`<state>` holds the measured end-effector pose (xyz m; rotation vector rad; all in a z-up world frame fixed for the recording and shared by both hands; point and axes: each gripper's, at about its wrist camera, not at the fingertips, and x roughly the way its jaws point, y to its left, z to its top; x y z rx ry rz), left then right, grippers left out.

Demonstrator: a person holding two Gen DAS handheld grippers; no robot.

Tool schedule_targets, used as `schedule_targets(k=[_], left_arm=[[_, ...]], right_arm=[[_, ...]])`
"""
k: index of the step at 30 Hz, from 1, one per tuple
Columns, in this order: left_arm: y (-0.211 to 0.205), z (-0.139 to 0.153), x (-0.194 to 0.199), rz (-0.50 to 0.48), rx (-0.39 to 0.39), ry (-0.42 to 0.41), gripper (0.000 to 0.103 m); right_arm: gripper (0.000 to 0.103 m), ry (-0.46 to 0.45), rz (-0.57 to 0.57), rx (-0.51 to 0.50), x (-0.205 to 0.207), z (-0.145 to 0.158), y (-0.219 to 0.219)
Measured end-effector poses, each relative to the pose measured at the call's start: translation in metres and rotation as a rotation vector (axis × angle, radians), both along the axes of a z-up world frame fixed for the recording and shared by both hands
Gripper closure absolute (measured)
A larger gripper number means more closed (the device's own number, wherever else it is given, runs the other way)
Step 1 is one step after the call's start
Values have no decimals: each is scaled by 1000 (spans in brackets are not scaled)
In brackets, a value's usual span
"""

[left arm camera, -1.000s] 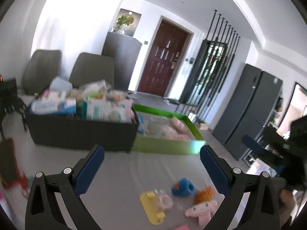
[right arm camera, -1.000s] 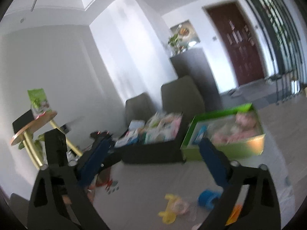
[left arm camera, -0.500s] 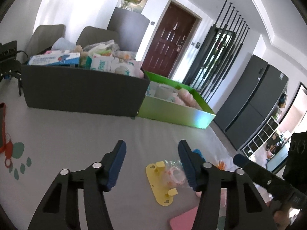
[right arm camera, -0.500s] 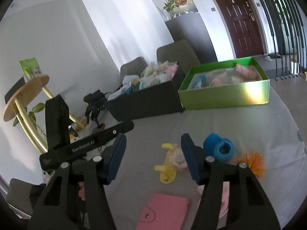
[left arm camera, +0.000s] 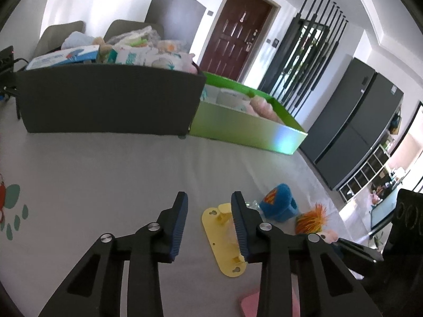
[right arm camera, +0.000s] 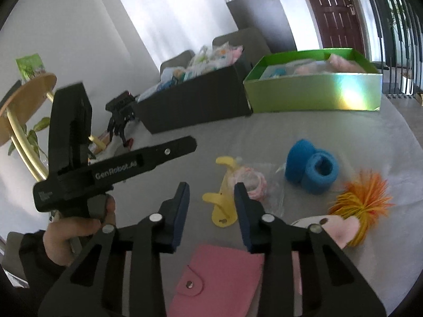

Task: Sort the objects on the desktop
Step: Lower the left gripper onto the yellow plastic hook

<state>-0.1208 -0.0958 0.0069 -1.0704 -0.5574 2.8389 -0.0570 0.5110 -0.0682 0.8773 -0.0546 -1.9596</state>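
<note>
Lower and nearer to the table (left arm camera: pixel 105 174) than a second ago, and with the jaws much narrower. On the left gripper (left arm camera: pixel 209 198) and the right gripper (right arm camera: pixel 212 187) alike, jaws apart by a small gap and clamped on nothing.

At 11 o'clock in the left view, a black bin (left arm camera: pixel 105 100), filled above its rim with packets, tissue packs and a blue-white carton. Touching it at 1 o'clock, a green box (left arm camera: pixel 246 129), open, with pale packets and something soft and pink inside.

On the grey table, near the tools: a yellow hook plate (left arm camera: pixel 216 235), partly behind the left gripper's right finger; a blue foam piece (left arm camera: pixel 277 206) at 3 o'clock from it; an orange-haired doll (left arm camera: pixel 312 219) just beyond.

Behind, a dark red door (left arm camera: pixel 235 34), a black bar screen and a tall dark fridge (left arm camera: pixel 357 121).

Only in the right view: a pink wallet (right arm camera: pixel 219 282) with snap button, at 6 o'clock under the jaws; a clear bag with a pink ring (right arm camera: pixel 251 182) lying on the hook plate; a round wooden side table (right arm camera: pixel 26 97) at 9 o'clock; the hand on the left tool's handle. Only in the left view: green paw prints on the cloth at 9 o'clock.
</note>
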Motion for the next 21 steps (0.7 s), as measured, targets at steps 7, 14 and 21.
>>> schedule_targets(k=[7, 14, 21], left_arm=[[5, -12, -7, -9, -14, -42, 69], [8, -17, -11, -20, -4, -61, 69], [6, -22, -14, -31, 36, -64, 69]], right_arm=[[71, -31, 12, 20, -3, -14, -6], [70, -53, 27, 49, -3, -19, -13], [70, -59, 40, 75, -2, -23, -20]])
